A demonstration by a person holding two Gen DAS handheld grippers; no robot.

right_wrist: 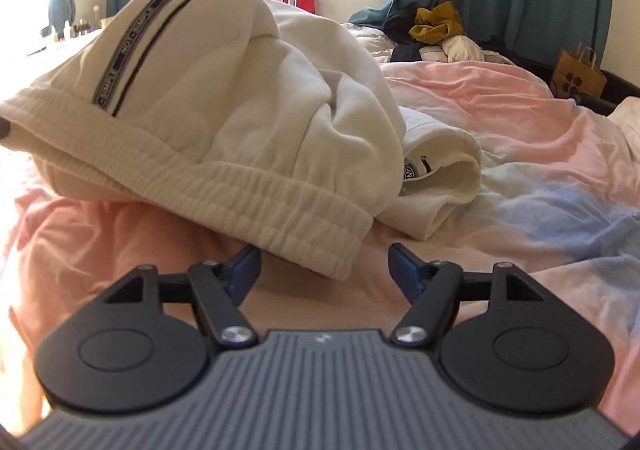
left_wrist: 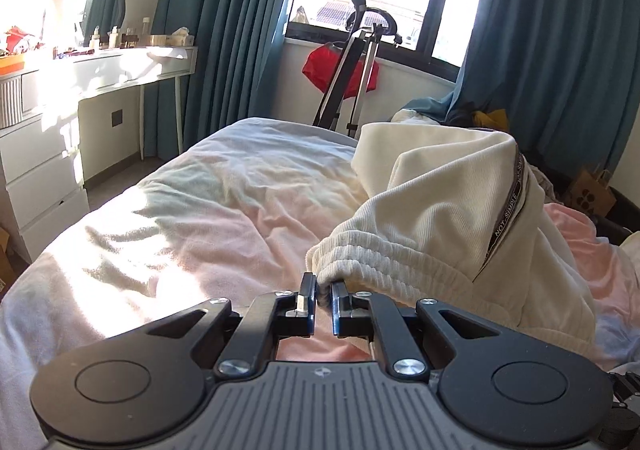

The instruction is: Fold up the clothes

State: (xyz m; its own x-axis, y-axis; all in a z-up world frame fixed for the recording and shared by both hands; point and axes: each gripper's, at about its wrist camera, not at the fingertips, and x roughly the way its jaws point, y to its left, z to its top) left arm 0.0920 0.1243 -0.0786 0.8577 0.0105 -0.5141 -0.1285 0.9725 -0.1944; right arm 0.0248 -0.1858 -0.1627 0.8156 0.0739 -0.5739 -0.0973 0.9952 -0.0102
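Cream sweatpants (left_wrist: 448, 210) with a dark lettered side stripe lie bunched on the pink bed cover. My left gripper (left_wrist: 324, 286) is shut on the left corner of their ribbed waistband (left_wrist: 368, 270) and holds it just above the bed. In the right wrist view the same sweatpants (right_wrist: 248, 98) rise in a heap, and their waistband (right_wrist: 280, 206) hangs down in front. My right gripper (right_wrist: 324, 266) is open and empty, with the waistband's right end just above and between its fingers.
The bed cover (left_wrist: 192, 210) is pink, white and blue (right_wrist: 520, 170). A pile of other clothes (right_wrist: 432, 30) lies at the far end. A white dresser (left_wrist: 48, 154) stands to the left, a paper bag (right_wrist: 576, 74) to the right, teal curtains (left_wrist: 224, 18) and a stand (left_wrist: 352, 66) beyond.
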